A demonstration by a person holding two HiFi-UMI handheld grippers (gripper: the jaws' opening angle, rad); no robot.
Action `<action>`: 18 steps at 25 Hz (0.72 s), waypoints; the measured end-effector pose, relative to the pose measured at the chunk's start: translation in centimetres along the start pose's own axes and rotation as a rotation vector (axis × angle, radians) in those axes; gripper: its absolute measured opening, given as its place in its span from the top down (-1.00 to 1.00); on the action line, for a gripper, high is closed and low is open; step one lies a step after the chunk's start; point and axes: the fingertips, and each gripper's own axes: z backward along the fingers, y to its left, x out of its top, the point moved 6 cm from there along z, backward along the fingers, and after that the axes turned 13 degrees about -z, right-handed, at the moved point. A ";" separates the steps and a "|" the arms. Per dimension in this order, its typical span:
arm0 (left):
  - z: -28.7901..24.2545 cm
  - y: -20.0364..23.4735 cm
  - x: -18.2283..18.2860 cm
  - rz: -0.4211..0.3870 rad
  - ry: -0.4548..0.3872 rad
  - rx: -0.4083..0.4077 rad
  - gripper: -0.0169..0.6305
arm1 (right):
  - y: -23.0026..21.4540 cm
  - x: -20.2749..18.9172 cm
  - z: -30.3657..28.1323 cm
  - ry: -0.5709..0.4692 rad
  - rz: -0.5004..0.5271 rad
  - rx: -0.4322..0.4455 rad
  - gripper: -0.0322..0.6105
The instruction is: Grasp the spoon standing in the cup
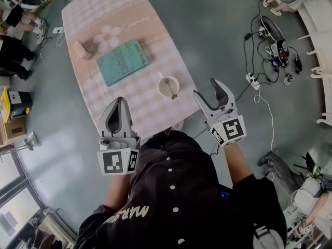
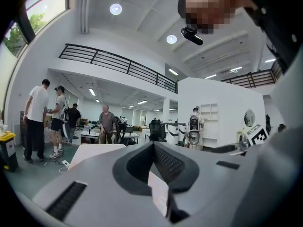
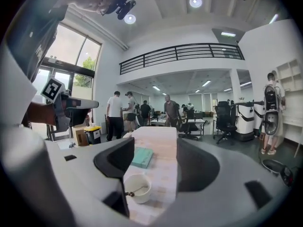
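Standing in the cup [image 1: 168, 86], spoon [image 1: 173, 94] ahead of gaping empty right tongs [image 1: 207, 90]; left tongs [image 1: 119, 101] closed.

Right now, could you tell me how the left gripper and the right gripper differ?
The left gripper is shut; the right gripper is open. The right gripper's view frames the cup and spoon; the left gripper's view shows neither. Both are empty.

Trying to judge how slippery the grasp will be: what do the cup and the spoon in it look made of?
Cup: plain white with a smooth, fairly thick wall, so probably glazed ceramic, though plastic can't be ruled out. Spoon: a thin greyish shaft with a darker end at the rim. It is likely metal, but it shows too small to be sure.
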 end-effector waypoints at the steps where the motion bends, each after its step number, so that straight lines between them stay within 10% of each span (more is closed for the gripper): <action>1: 0.0 0.0 -0.1 0.001 0.004 0.001 0.91 | 0.0 -0.5 -0.4 0.008 -0.001 0.014 0.08; 18: 0.9 0.3 -2.6 0.028 0.073 0.036 0.91 | 1.0 -12.9 -5.7 0.332 0.076 0.206 0.08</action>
